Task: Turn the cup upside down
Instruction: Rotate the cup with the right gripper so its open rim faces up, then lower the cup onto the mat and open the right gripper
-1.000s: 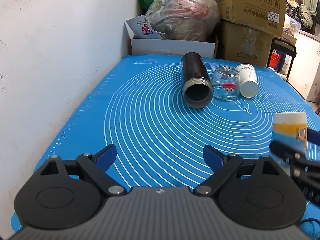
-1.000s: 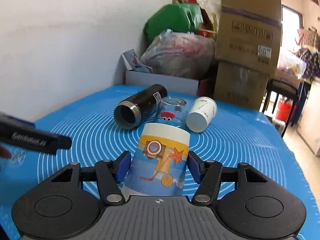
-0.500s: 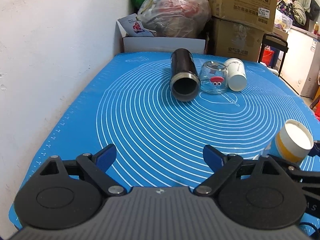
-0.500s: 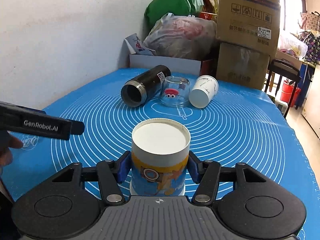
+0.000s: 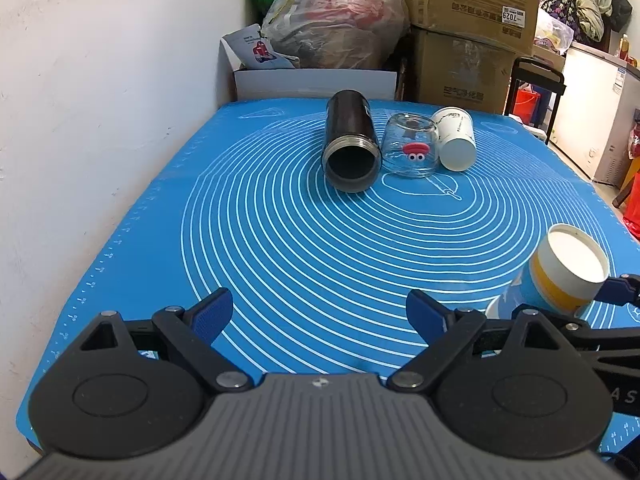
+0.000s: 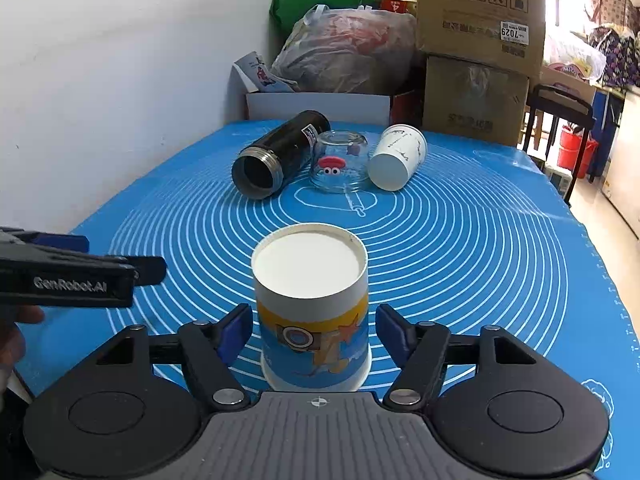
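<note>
Blue ringed matting (image 6: 460,248) covers the table, and on its near part the printed paper cup (image 6: 314,308) stands upside down, white base up and rim on the mat, between the spread fingers of the right gripper (image 6: 314,330), which show a gap on each side and grip nothing. To finish well, back that gripper straight off without brushing the light cup. Off to the side, the left gripper (image 5: 318,314) hangs wide open and empty over bare mat.
</note>
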Action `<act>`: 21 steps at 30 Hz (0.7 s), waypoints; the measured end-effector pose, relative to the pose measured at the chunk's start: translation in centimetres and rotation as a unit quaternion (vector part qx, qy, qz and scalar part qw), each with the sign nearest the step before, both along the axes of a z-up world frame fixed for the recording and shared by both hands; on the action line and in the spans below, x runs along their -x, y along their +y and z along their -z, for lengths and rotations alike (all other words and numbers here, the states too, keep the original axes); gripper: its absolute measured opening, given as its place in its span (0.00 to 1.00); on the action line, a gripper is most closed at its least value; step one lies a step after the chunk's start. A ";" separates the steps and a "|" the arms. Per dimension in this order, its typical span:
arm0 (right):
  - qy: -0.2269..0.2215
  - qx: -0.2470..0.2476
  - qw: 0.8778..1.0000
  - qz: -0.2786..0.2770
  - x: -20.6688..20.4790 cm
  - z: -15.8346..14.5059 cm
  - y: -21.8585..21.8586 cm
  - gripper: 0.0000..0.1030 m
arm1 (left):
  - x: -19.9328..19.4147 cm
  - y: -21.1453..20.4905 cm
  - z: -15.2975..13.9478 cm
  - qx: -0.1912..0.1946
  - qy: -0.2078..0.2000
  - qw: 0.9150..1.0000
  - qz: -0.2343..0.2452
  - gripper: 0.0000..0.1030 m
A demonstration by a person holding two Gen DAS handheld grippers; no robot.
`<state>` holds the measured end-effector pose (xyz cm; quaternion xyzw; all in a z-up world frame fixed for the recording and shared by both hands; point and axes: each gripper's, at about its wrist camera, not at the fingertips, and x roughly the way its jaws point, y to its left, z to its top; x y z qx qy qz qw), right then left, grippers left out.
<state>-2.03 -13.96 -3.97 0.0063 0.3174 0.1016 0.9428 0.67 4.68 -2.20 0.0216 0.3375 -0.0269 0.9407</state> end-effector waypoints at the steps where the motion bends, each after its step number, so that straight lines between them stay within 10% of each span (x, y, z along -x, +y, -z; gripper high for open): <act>1: 0.000 0.001 1.000 0.000 0.1 -0.2 0.0 0.72 | 0.0 -0.1 0.0 0.000 0.001 1.000 0.001 0.90; 21: 0.028 -0.002 0.999 0.015 7.0 -2.7 -3.3 0.80 | 5.4 -2.7 -1.3 0.000 -0.001 1.000 0.019 0.91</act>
